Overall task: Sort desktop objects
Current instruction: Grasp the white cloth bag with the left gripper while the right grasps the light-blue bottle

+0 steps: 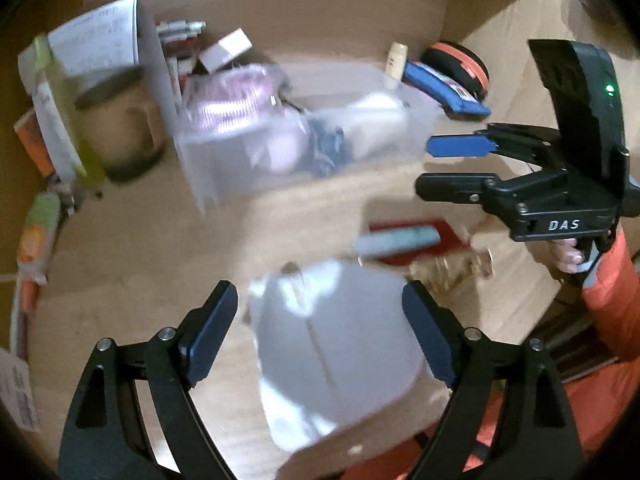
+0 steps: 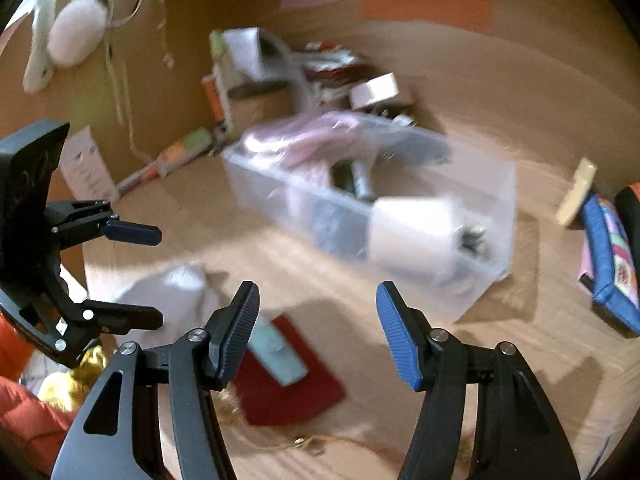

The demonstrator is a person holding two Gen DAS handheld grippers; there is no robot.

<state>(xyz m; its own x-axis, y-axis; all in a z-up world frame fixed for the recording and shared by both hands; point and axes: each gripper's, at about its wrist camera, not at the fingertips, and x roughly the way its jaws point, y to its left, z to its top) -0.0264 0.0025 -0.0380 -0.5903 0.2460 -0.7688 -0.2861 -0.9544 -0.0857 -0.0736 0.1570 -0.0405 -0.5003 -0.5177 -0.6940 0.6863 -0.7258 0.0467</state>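
Your left gripper (image 1: 320, 332) hangs with jaws spread wide over a pale grey pouch (image 1: 336, 352) near the desk's (image 1: 132, 248) front edge, the pads not pressing it. Your right gripper (image 2: 318, 336) is also spread, pinching nothing, above a red booklet (image 2: 296, 392) bearing a light blue case (image 2: 280, 354). The clear plastic bin (image 2: 472, 280), already holding items, sits mid-desk toward the back wall. Both views are blurred.

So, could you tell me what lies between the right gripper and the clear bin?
In the right wrist view, only bare desk separates the right gripper from the clear bin.
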